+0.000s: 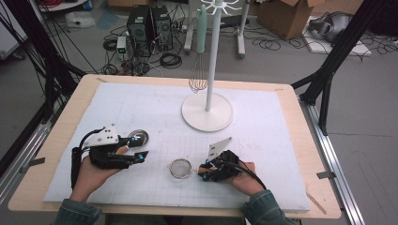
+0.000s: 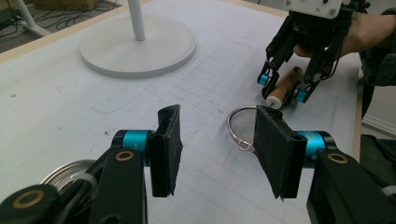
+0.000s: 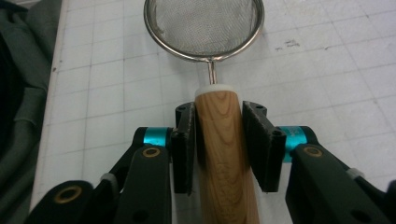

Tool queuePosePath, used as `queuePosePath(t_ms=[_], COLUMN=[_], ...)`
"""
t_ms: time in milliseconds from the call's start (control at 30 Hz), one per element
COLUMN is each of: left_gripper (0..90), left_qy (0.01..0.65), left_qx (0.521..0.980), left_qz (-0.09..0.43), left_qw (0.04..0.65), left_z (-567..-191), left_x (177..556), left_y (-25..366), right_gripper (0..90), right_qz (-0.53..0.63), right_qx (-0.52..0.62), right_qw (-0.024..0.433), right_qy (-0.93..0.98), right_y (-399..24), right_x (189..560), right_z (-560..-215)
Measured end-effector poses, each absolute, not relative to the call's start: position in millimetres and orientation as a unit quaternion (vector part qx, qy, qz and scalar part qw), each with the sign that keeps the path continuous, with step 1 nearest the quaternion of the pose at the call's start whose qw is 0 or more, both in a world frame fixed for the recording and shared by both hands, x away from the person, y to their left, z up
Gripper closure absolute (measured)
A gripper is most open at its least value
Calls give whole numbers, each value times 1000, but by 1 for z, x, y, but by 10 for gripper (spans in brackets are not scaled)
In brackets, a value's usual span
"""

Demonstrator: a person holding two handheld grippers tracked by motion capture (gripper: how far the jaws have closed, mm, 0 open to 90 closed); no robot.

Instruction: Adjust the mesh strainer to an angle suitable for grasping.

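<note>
A small mesh strainer [image 1: 180,168] with a wooden handle [image 3: 226,186] lies on the white mat [image 1: 141,108] near the front middle. My right gripper [image 1: 204,171] is shut on that handle, one pad pressed to each side of it, low over the mat. In the right gripper view the mesh bowl [image 3: 205,23] lies just beyond the right gripper [image 3: 218,140]. My left gripper [image 1: 139,147] hovers open to the left of the strainer, nothing between its pads. From the left gripper [image 2: 217,149], the strainer rim [image 2: 236,126] and the right gripper [image 2: 283,87] lie ahead.
A white hanging stand with a round base [image 1: 207,112] rises at the mat's back middle. A whisk [image 1: 198,77] with a pale green handle hangs from it. A round metal lid [image 1: 139,137] lies beside the left gripper. Cables, computer cases and boxes sit on the floor beyond the table.
</note>
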State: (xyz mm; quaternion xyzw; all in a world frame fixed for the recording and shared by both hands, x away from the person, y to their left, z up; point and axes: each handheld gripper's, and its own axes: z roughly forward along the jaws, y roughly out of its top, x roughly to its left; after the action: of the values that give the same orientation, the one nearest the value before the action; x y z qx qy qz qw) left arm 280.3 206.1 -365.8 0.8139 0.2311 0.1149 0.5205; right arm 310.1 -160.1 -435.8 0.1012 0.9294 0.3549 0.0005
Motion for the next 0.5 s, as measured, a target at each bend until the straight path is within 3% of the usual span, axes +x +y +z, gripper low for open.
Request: queuePosePath(t_ms=[500], left_gripper=[515], left_qy=[233], left_qx=[812], left_qz=[117], left_qw=[522], left_z=[-364], left_x=[280], left_y=[209], right_gripper=[683], right_qz=[372], right_qx=[85], right_qw=[-3], right_qy=[924], right_y=[-150], right_x=[317], right_z=[-427])
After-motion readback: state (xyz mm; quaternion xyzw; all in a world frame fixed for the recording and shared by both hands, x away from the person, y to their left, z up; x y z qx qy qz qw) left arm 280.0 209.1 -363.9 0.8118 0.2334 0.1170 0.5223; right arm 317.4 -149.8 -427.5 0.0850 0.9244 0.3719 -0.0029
